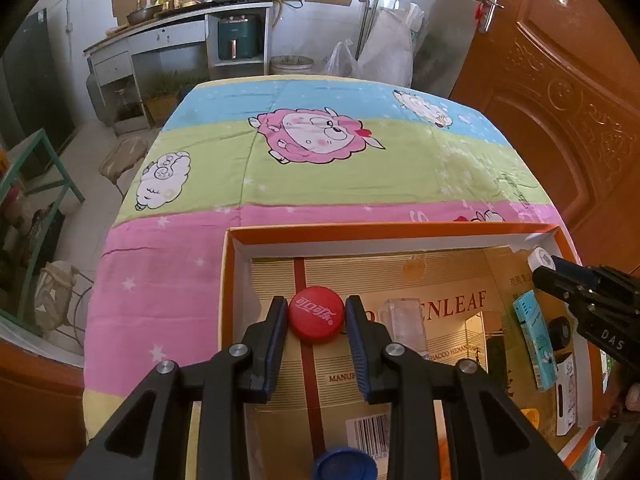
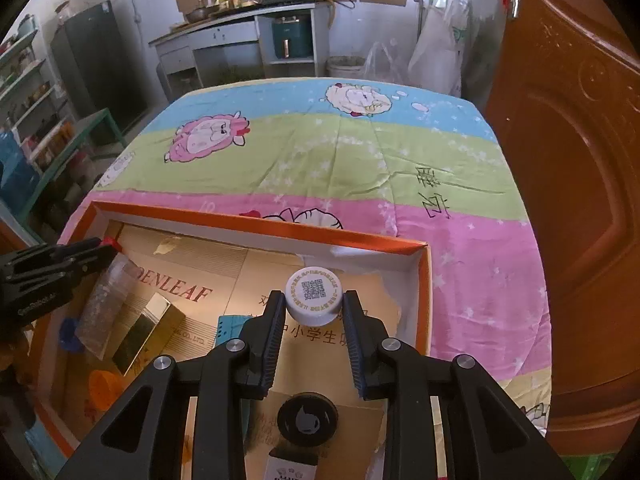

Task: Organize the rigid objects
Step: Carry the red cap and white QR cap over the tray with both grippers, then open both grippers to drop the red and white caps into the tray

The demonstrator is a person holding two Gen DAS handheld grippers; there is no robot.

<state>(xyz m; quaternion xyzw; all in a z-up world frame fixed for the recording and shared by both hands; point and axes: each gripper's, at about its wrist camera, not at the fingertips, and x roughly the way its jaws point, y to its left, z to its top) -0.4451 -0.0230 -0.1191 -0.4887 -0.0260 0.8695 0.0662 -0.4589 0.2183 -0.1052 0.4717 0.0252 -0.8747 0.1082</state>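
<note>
My left gripper (image 1: 316, 312) is shut on a red bottle cap (image 1: 316, 317) and holds it over the left part of an orange-rimmed cardboard box (image 1: 392, 229). My right gripper (image 2: 313, 308) is shut on a white bottle cap with a QR code (image 2: 313, 295) over the box's far right corner (image 2: 416, 246). The right gripper also shows at the right edge of the left wrist view (image 1: 580, 284), with the white cap (image 1: 541, 259) at its tip. The left gripper shows at the left edge of the right wrist view (image 2: 80, 252).
In the box lie a clear plastic block (image 1: 404, 324), a light blue lighter (image 1: 536, 344), a blue cap (image 1: 344, 465), a black cap (image 2: 307, 420), a gold box (image 2: 148, 334) and an orange cap (image 2: 105, 390). The box sits on a cartoon-sheep cloth (image 1: 320, 168). A wooden door (image 2: 580, 184) stands at the right.
</note>
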